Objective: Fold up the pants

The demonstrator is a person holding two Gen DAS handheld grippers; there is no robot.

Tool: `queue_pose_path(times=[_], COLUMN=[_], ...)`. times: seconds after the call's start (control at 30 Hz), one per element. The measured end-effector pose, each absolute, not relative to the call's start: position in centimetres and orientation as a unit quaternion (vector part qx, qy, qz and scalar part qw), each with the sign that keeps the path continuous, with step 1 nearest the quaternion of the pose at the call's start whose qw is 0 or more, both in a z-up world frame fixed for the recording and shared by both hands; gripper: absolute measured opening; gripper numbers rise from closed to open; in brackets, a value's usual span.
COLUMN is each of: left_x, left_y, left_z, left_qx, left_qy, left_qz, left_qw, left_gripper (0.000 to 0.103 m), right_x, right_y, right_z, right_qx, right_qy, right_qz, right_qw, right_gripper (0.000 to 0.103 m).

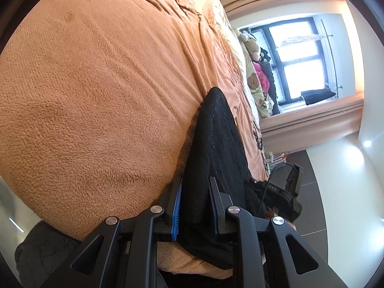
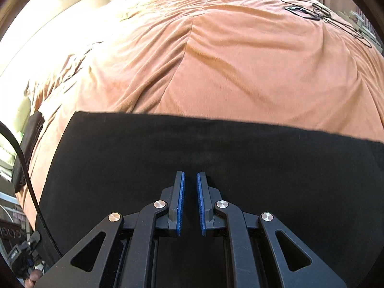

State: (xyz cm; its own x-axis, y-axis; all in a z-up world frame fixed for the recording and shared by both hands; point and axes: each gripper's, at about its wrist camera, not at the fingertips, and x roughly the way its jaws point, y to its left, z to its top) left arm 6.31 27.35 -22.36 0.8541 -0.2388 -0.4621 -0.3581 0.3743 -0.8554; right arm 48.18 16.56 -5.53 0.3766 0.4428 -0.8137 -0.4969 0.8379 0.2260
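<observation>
Black pants (image 2: 192, 148) lie flat on an orange blanket (image 2: 240, 60) covering a bed. In the left wrist view the pants (image 1: 216, 144) appear as a raised black fold running between the blue pads of my left gripper (image 1: 195, 182), which is shut on the cloth at the bed's edge. My right gripper (image 2: 190, 175) sits over the pants' near part. Its jaws stand slightly apart with a narrow gap; whether cloth is pinched between them is not visible. The other gripper (image 1: 288, 187) shows at the right in the left wrist view.
The orange blanket (image 1: 96, 96) fills the bed. Stuffed toys and pillows (image 1: 256, 72) sit near a window (image 1: 300, 57). Black cables (image 2: 312, 12) lie on the far blanket. A dark object (image 2: 28, 144) and a cable (image 2: 24, 168) hang at the left bed edge. Dark tile floor (image 1: 312, 192) lies beyond.
</observation>
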Motion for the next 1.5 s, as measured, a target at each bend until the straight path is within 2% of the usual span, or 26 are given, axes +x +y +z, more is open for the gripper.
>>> queue_pose_path(times=[0.3, 1.17, 1.33, 1.5], left_x=[6.6, 7.2, 7.3, 7.6], left_y=[27.4, 27.6, 27.0, 26.6], left_z=[-22.4, -22.6, -21.3, -19.4], left_qx=[-0.557, -0.555, -0.530, -0.525], left_qy=[0.274, 0.285, 0.282, 0.270], left_qz=[0.041, 0.046, 0.046, 0.041], left_qw=[0.783, 0.780, 0.798, 0.806], left_gripper=[0.021, 0.021, 0.015, 0.014], right_x=[48.7, 36.6, 34.7, 33.4], right_y=[17.0, 11.8, 10.6, 9.5], right_z=[-5.8, -6.2, -6.6, -6.6], right_qx=[-0.019, -0.012, -0.001, 0.001], right_qy=[0.482, 0.467, 0.474, 0.479], right_qz=[0.279, 0.332, 0.344, 0.355], right_qw=[0.830, 0.819, 0.811, 0.803], right_gripper=[0.008, 0.008, 0.008, 0.008])
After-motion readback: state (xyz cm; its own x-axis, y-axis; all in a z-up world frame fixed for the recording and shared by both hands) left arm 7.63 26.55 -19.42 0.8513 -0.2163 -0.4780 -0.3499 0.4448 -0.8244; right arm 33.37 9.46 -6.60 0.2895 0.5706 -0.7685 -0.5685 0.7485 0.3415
